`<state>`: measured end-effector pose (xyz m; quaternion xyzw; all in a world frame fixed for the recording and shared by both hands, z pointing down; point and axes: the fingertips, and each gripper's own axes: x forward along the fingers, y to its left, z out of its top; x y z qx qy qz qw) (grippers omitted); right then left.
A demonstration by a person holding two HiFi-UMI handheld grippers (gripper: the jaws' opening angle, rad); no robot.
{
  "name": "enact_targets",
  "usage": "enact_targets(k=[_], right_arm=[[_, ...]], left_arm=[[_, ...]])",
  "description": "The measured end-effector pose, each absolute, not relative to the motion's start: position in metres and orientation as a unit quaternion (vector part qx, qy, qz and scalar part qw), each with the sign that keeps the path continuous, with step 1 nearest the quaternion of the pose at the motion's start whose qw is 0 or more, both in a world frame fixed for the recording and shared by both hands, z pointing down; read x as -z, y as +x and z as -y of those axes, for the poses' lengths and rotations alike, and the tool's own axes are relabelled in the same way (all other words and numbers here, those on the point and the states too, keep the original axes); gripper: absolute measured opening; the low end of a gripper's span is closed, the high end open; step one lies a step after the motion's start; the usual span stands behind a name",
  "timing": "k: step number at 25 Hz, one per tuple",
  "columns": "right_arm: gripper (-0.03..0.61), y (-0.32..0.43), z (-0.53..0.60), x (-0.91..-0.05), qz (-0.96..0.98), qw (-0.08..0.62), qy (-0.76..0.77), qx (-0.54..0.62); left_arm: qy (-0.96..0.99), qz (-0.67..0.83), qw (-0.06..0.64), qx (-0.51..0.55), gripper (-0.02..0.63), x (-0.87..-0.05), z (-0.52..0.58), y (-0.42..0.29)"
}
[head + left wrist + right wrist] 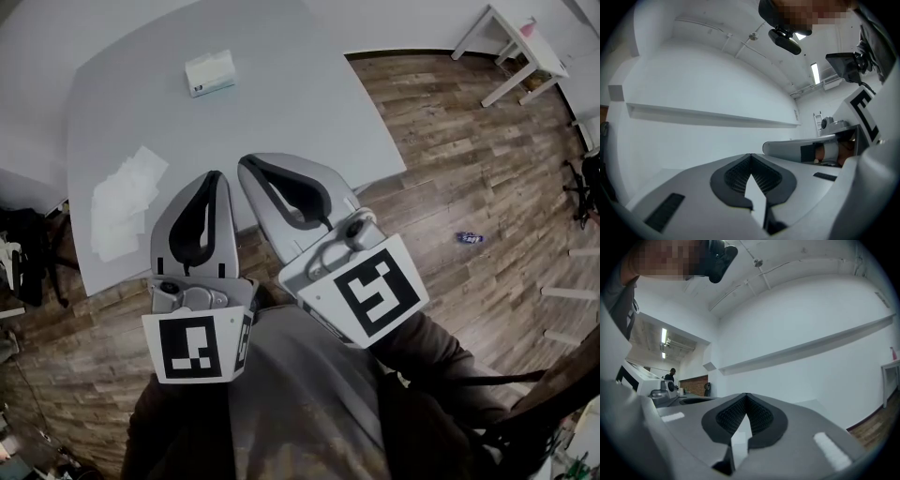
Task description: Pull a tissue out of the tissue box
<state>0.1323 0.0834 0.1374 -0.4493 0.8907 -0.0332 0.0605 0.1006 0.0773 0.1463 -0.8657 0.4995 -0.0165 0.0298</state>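
Tissue box (210,72): sits on far part of surface (291,103), towards its left half; well apart from both grippers, nothing touching it.
Loose tissues (127,199): several white sheets spread flat and overlapping near surface's left edge, well apart from the box.
Left gripper (214,178): held over near edge of surface, close to person's body, tips pointing away towards the box. Its own view shows the jaws (751,155) meeting at the tips w/ only the moulded gap behind them; nothing between, holds nothing.
Right gripper (246,162): just beside the left one, tips nearly side by side, body angled out to the right. Own view: jaws (746,394) together at the tips, nothing held.
Marker cubes: one on each gripper's rear, left (195,347), right (377,291), both low in head view above person's lap.
Floor (469,159): wood planks, right of and below the surface.
Small blue item (469,238): lies on floor at right; too small to tell what it is.
White side table (525,42): far right corner, apart from main surface.
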Motion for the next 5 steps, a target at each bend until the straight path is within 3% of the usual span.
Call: enact_targets(k=[5], right_arm=[[0.001, 0.1299, -0.0846, -0.1389, -0.894, 0.063, -0.443, 0.031]], left_arm=[[-0.860, -0.508, 0.032, 0.023, 0.002, -0.1477, -0.0803, 0.0966]])
